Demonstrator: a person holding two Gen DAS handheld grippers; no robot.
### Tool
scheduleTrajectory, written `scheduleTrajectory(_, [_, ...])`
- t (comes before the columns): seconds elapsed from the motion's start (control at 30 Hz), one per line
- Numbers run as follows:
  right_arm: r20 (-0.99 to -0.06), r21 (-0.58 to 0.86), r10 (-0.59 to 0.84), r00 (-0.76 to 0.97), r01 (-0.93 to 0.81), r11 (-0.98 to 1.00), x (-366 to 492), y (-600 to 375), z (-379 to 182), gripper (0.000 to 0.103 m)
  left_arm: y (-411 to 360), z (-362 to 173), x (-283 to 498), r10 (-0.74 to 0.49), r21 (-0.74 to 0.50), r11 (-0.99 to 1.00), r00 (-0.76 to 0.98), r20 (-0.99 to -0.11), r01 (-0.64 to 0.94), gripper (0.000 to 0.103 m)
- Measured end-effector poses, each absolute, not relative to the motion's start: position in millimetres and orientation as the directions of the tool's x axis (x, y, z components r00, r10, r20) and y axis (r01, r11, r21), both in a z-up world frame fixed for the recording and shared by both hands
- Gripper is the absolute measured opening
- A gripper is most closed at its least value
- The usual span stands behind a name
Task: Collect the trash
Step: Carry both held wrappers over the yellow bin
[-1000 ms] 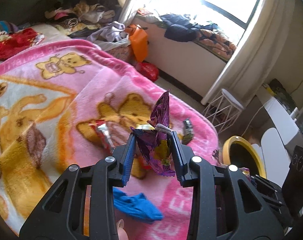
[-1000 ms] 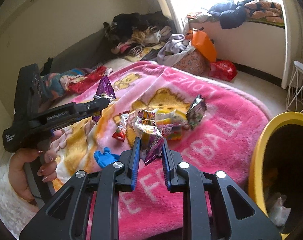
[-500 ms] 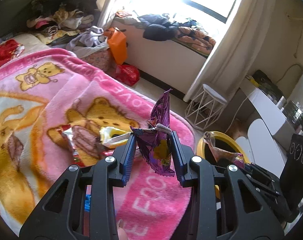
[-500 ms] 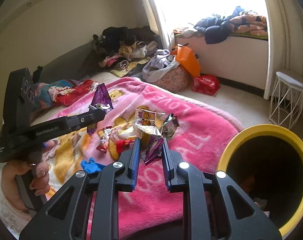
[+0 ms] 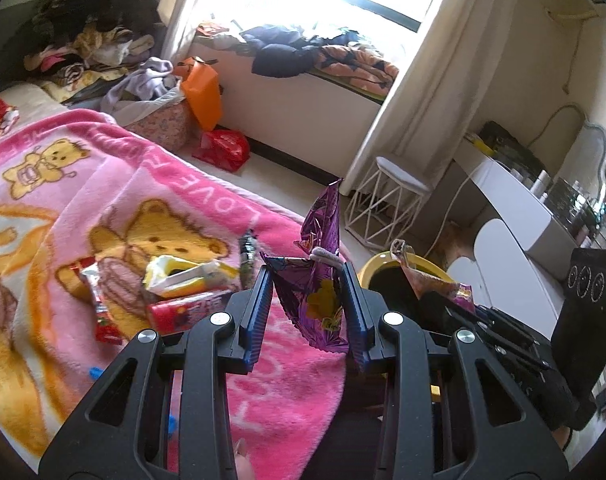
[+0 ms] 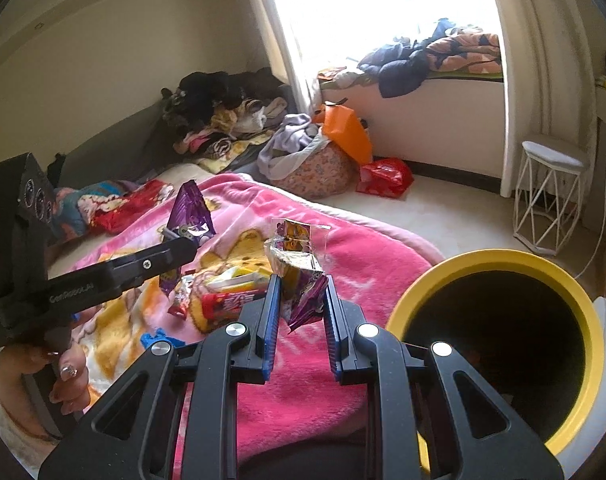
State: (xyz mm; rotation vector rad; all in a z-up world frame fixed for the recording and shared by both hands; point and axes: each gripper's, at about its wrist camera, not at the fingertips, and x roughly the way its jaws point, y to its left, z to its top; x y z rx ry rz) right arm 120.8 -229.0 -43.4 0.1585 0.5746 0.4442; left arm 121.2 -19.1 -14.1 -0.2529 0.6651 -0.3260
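The left hand-held gripper [image 5: 308, 304] is closed to a narrow gap on a crumpled purple wrapper [image 5: 317, 280], which is pinched between the blue-ribbed pads and stands up above the fingertips. From the right wrist view, the same gripper is seen from the side at the left, with the purple wrapper [image 6: 189, 212] raised over the pink bear blanket [image 6: 303, 380] and a hand [image 6: 59, 376] wrapped around the grip below.

The right hand-held gripper [image 6: 301, 300] is likewise closed narrowly on a crinkled silver and purple wrapper [image 6: 299, 268], which is held clear of the blanket between the pads. In the left wrist view this second wrapper [image 5: 427, 280] is seen at the right, in front of the yellow rim.

A yellow-rimmed bin [image 6: 499, 258] with a dark interior is seen just beside the edge of the bed, to the right of the right gripper. Whether anything lies at its bottom cannot be told.

More trash is left on the blanket [image 5: 103, 200]: a pale yellow opened packet [image 5: 183, 274], a red wrapper with white print [image 5: 183, 312], a small red and silver wrapper [image 5: 97, 300] and a dark narrow packet [image 5: 247, 256], all lying close together. A blue scrap [image 6: 157, 338] is seen nearer the hand.

Beyond the bed, an orange bag [image 6: 347, 132], a red bag [image 6: 385, 178] on the floor and a white wire stool [image 6: 549, 196] are visible under the window.
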Motion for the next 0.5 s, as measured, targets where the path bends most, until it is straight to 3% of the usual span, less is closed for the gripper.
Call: scheduleTrajectory(0.5, [-0.482, 0.306, 0.359, 0.799, -0.23, 0.924, 118.0, -286.6, -48.0, 0.02, -63.8, -13.2, 127.2, -0.427, -0.306, 0.903, 0.704, -0.567, 0.301, 0.028])
